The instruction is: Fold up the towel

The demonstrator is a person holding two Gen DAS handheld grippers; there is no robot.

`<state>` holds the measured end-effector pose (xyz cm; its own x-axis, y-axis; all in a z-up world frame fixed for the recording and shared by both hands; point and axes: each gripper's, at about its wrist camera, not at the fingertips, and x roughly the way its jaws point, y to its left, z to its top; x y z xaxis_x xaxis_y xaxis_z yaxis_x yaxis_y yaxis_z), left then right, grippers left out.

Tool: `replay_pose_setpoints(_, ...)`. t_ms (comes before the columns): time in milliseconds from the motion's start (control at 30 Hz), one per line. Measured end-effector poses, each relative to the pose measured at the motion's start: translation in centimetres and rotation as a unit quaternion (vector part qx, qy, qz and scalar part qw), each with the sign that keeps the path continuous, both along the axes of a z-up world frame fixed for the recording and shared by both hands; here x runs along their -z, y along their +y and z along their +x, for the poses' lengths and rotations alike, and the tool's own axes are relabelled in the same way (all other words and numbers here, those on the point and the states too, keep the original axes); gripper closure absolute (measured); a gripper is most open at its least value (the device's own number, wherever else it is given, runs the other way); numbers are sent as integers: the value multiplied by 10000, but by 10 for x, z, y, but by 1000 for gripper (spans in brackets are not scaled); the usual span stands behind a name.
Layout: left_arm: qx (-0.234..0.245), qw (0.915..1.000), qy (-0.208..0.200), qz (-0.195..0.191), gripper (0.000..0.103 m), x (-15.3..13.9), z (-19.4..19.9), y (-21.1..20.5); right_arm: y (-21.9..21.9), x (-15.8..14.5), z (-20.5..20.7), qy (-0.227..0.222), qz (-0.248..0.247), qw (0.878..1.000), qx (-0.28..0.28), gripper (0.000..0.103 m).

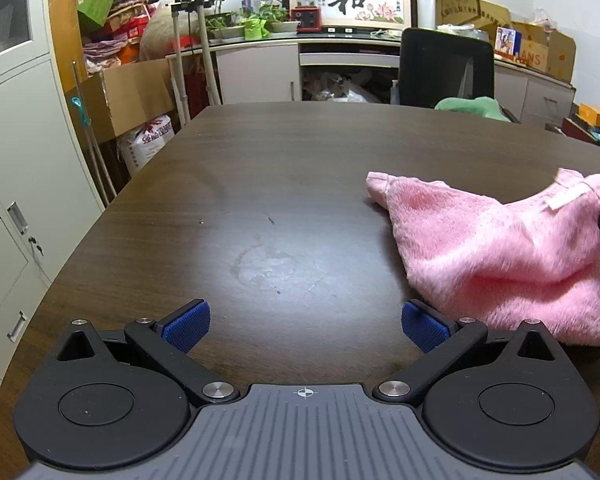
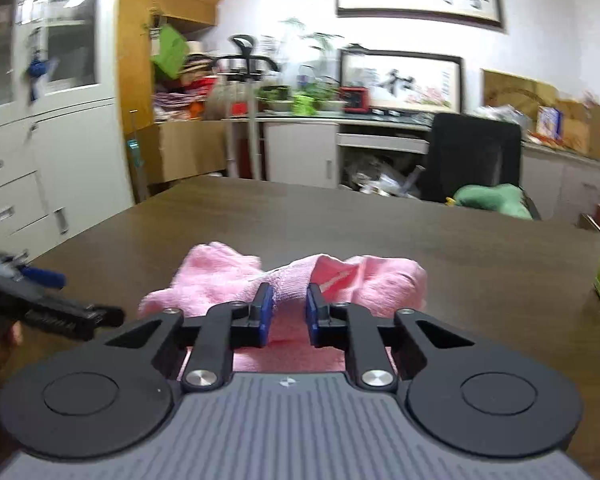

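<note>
Clenched on a raised ridge of the pink towel (image 2: 288, 280), the right claw (image 2: 287, 308) is seen with its blue pads nearly together and a bunch of cloth pinched between them. By the left claw (image 1: 305, 326) nothing is held; its jaws stand wide apart over the bare bench (image 1: 260, 184), just beside the towel's near corner. The towel lies rumpled on the bench, partly lifted at the gripped edge. It is judged light, soft and limp, likely to sag and drag. A hemmed edge or corner is best taken, pinched firmly since the plush pile may slip.
</note>
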<state>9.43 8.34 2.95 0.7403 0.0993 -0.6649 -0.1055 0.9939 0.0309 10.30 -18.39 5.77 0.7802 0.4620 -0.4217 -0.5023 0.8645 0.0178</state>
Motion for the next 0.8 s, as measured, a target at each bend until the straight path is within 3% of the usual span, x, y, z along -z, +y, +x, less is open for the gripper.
replay_pose_setpoints(167,124,9996,-187,-155,0,-9,-6,4,22,0,-26,-274,-416,9949,-877,90)
replay_pose_setpoints(300,501,9976,-373,-302,0,-16,-12,1,40,6,-41,-247,-692,9880,-1360,90)
replay_pose_setpoints(433,932,9940,-562,-114,0,-17,-18,-11,53,11,-53,-257,-929,9811,-1681,90)
replay_pose_setpoints(667,1671,9785,-1134,431,0,-17,-33,-38,59,15,-67,-330,-1178,9760,-1802,89)
replay_pose_setpoints(800,1738,9732,-1395,570,0,-17,-37,-45,61,18,-77,-422,-1278,9727,-1890,89)
